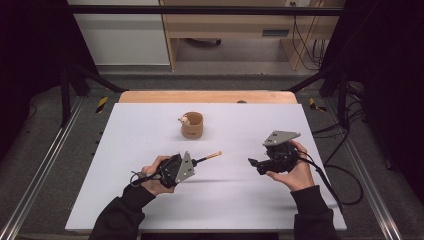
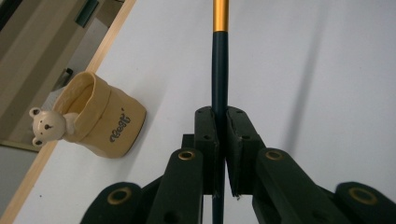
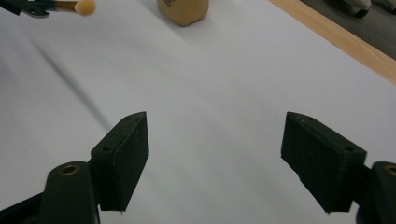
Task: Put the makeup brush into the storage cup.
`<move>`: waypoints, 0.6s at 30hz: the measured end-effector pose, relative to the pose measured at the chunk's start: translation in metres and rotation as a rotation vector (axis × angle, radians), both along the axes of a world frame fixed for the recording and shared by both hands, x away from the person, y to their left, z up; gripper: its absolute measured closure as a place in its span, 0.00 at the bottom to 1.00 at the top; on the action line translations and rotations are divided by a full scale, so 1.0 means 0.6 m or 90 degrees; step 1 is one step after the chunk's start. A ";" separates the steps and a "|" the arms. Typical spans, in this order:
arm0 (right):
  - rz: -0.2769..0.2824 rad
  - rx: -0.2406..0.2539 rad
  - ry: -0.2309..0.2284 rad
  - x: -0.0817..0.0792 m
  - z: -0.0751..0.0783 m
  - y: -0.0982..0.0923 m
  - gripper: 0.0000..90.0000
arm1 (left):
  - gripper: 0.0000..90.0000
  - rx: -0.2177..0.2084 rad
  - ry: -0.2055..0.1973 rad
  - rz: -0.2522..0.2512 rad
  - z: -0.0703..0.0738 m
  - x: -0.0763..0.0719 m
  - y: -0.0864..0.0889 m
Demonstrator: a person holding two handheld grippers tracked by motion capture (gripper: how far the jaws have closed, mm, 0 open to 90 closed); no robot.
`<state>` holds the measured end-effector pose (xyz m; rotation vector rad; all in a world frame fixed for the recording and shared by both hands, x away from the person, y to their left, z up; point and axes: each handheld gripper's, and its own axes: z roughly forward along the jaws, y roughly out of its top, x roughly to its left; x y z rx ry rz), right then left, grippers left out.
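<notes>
left hand-held gripper (image 1: 197,162) at near left of the white desk (image 1: 150,125), clamped on a slim dark blue stick with a gold band and a pale rounded tip (image 1: 209,158), gripped by the dark shaft. in the left gripper view, same hand-held gripper (image 2: 220,154) with jaws pressed against the stick (image 2: 219,70), shaft running straight out between them, gold band beyond the dark part. stick lifted off the desk, tip aimed right and slightly far, towards the middle. small tan fabric-look cup with a white bear figure on its rim (image 1: 192,125) upright on the desk, farther back near the centre, well apart from the stick tip; in the left gripper view, cup (image 2: 100,121) left of the jaws. right hand-held gripper (image 1: 253,163) at near right, jaws spread wide, nothing between them, bare desk (image 3: 219,102) showing in the gap (image 3: 217,161).
</notes>
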<state>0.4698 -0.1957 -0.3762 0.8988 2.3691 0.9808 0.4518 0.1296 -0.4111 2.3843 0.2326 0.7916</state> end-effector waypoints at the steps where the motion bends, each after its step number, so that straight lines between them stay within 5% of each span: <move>1: -0.005 0.004 -0.002 -0.001 -0.002 -0.002 0.24 | 0.93 -0.010 0.004 0.006 0.000 0.001 0.002; 18: -0.074 0.075 -0.036 -0.024 -0.037 -0.040 0.14 | 0.93 -0.163 0.049 0.115 0.006 0.007 0.022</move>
